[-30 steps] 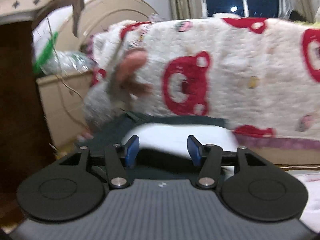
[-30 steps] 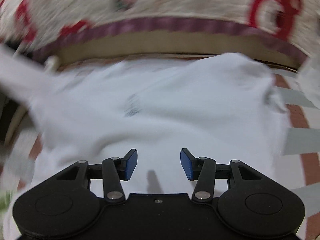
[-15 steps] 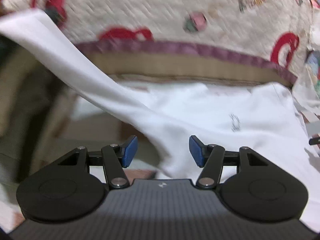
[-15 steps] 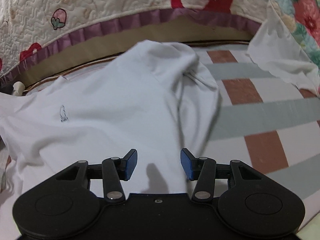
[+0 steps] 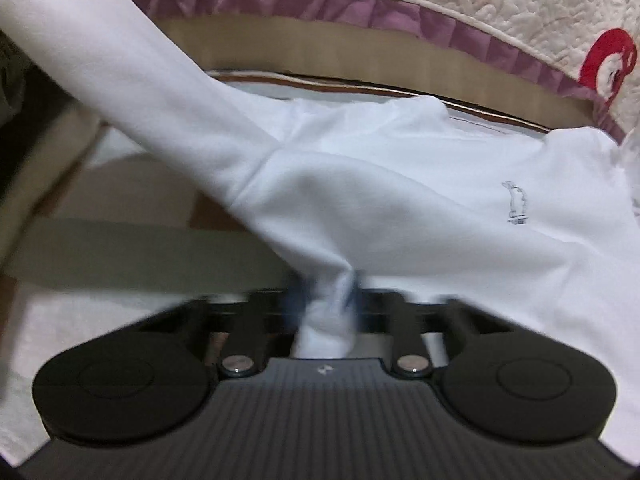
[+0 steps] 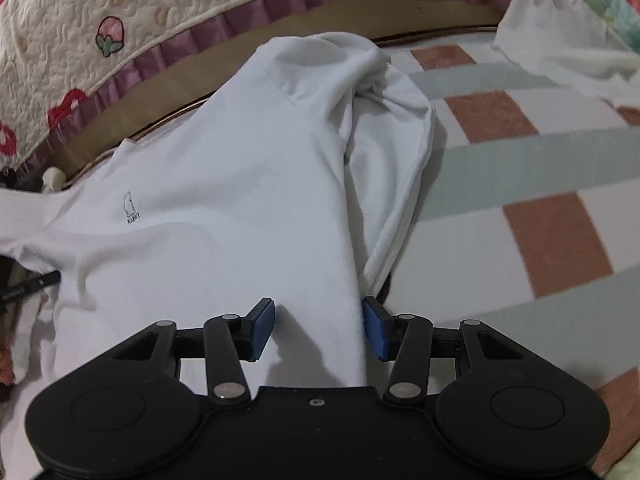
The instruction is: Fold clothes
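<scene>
Left wrist view: the left gripper (image 5: 325, 294) has just closed its jaws, and its blue pads, blurred, pinch a bunched fold of the white sweatshirt (image 5: 400, 208). The sweatshirt spreads from the grip toward two o'clock, a small outline logo (image 5: 516, 204) on its chest at three o'clock. One sleeve (image 5: 120, 64) stretches toward ten o'clock. A quilted blanket (image 5: 520, 4) with a purple trim runs across twelve o'clock.

Right wrist view: the right gripper (image 6: 319, 330) stands about half open, its pads astride the sweatshirt's side edge without pressing it. The garment lies on a checked bedsheet (image 6: 520, 168), its other sleeve (image 6: 392, 120) folded back at one o'clock.
</scene>
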`<act>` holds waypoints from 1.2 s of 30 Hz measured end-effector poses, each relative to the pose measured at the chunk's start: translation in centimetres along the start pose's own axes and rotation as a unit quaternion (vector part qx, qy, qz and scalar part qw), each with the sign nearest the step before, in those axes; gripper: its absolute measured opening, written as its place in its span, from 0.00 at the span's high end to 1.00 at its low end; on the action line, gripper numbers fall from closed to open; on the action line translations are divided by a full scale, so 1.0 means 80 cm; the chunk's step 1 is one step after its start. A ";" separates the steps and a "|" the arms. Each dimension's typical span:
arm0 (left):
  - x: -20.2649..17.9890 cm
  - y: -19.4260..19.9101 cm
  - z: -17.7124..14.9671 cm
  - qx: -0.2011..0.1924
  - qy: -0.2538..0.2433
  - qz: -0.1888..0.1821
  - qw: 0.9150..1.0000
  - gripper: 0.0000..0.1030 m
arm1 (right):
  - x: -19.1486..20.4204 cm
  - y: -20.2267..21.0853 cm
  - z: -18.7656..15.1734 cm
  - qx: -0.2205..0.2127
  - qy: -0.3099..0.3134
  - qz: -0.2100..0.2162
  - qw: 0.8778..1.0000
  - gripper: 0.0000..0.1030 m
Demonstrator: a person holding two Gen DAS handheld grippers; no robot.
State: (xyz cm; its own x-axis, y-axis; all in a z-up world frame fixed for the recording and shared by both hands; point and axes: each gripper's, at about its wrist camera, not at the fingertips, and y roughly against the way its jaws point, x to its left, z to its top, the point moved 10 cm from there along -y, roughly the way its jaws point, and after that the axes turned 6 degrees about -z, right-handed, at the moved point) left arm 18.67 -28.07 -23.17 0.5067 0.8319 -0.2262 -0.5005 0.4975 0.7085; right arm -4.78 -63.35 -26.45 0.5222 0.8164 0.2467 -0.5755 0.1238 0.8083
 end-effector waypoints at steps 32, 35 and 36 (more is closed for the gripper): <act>0.016 0.088 -0.106 0.122 0.094 -0.080 0.985 0.47 | -0.019 0.047 -0.047 0.000 -0.036 -0.018 0.999 0.55; 0.026 0.091 -0.129 0.135 0.097 -0.039 0.985 0.47 | -0.017 0.056 -0.066 0.018 -0.030 -0.012 0.999 0.55; 0.036 0.096 -0.132 0.123 0.117 -0.005 0.985 0.47 | -0.016 0.058 -0.073 0.025 -0.028 -0.009 0.999 0.55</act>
State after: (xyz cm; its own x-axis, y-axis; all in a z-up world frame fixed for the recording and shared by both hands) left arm 8.91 -19.30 -25.43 0.3207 0.8752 -0.3622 -0.2957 0.4558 0.8395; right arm -11.80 -60.56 -26.13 0.5670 0.7812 0.2612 -0.5350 0.1082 0.8379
